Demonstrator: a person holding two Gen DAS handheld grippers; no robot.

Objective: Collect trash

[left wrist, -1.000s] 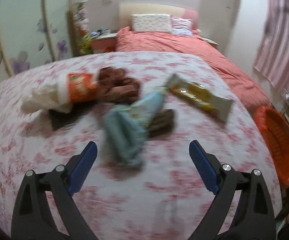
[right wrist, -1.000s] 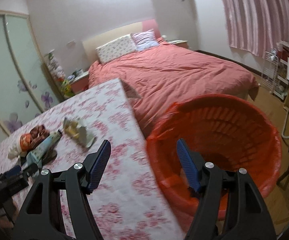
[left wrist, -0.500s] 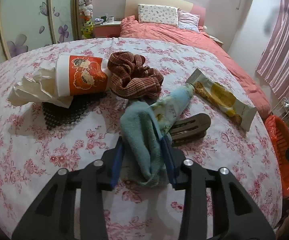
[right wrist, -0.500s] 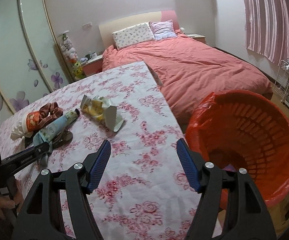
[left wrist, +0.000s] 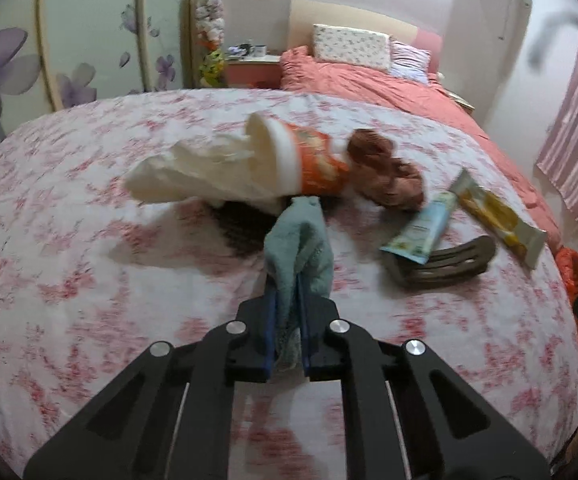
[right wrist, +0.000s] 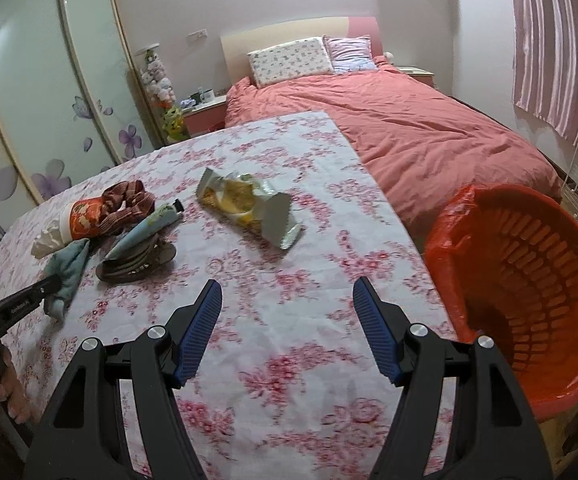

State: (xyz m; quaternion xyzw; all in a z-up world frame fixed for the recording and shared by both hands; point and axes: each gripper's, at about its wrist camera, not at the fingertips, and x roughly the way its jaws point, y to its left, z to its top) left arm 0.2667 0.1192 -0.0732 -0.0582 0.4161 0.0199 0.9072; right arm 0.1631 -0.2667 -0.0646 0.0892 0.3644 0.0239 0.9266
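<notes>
A: what's the left gripper (left wrist: 287,300) doing?

B: clamped tight on a light blue cloth (left wrist: 299,245), which pokes up between its blue pads above the flowery tablecloth (left wrist: 69,272).

A: and the right gripper (right wrist: 289,320)?

B: wide open, nothing in it, hovering over the cloth-covered table. The snack wrapper (right wrist: 249,206) lies ahead of it, and the orange basket (right wrist: 529,280) sits off the table's right edge.

A table (right wrist: 321,264) under a pink floral cloth carries a cluster at its far left: an orange paper cup (right wrist: 85,218) lying on its side, a brown striped cloth (right wrist: 127,204), a pale tube (right wrist: 145,226) across a brown hair clip (right wrist: 137,266). A yellow snack wrapper (right wrist: 249,208) lies right of them, apart
</notes>
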